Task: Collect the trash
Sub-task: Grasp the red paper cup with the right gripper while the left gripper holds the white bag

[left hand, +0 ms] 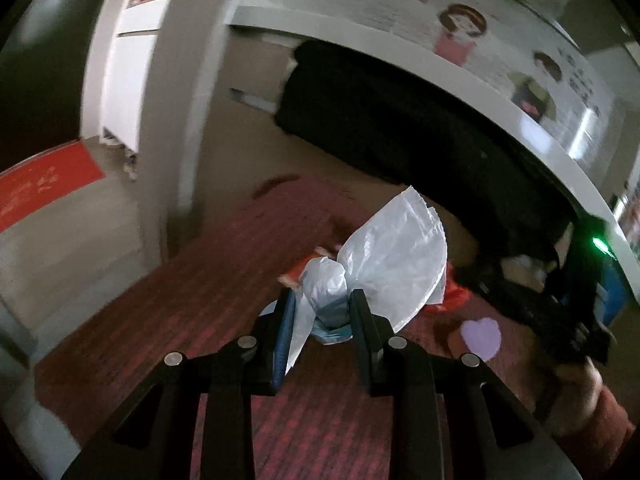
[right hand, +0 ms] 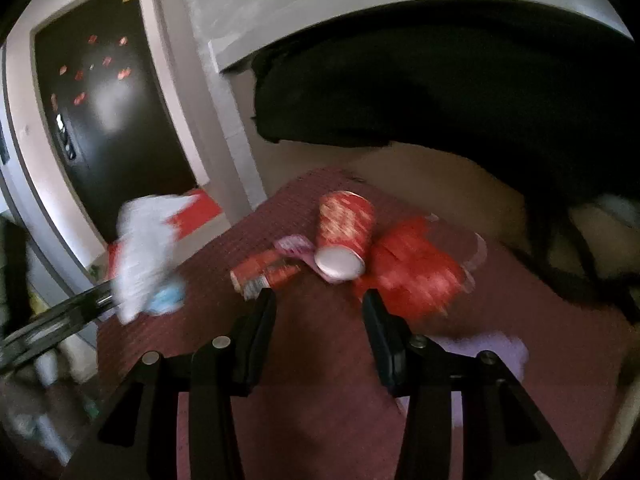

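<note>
- The left gripper (left hand: 322,304) gripped a crumpled white plastic bag (left hand: 384,256) at the lower centre of the left wrist view, over the dark red mat (left hand: 200,300).
- The right gripper (right hand: 320,300) hung with fingers wide and nothing between them.
- A red cup (right hand: 344,232) lay tipped at the centre of the right wrist view, between a small red packet (right hand: 266,274) and a blurred red wrapper (right hand: 420,268).
</note>
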A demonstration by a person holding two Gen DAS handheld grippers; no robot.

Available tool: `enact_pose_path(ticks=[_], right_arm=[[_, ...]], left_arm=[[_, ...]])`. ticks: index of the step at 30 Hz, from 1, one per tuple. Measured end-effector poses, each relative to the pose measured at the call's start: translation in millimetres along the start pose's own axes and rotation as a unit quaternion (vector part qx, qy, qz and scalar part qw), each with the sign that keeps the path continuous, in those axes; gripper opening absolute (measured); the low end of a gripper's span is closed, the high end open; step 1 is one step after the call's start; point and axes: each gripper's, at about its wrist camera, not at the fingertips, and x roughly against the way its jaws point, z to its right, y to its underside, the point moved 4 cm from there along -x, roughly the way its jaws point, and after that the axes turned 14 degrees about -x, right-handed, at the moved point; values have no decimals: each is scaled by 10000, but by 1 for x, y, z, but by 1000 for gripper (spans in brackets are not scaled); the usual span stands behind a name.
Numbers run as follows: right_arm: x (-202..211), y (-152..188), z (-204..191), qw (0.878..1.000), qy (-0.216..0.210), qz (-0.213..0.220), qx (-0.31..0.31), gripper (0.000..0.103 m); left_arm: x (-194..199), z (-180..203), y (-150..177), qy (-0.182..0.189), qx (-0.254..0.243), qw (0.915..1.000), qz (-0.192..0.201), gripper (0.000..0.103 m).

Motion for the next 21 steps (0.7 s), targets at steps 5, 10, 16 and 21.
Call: enact_pose_path(ticks=[5,10,16,21], right_arm=[[-69,-35,-18,9990,417,-92,89,43],[-113,-47,-7,9954,948,-97,42,43],[-137,-42,10,9926,1176,-294,-31,49],[-123,-41,8,9945,965,-407,-14,47]], left_arm=[[2,-28,14,-83,349,9993,-64,29],[-6,-44,21,-136,541,9983,-173,29],[-11,-42,21,-84,609,9978,-235,29],[-5,-29,12,-46,474,9988,-124,29]])
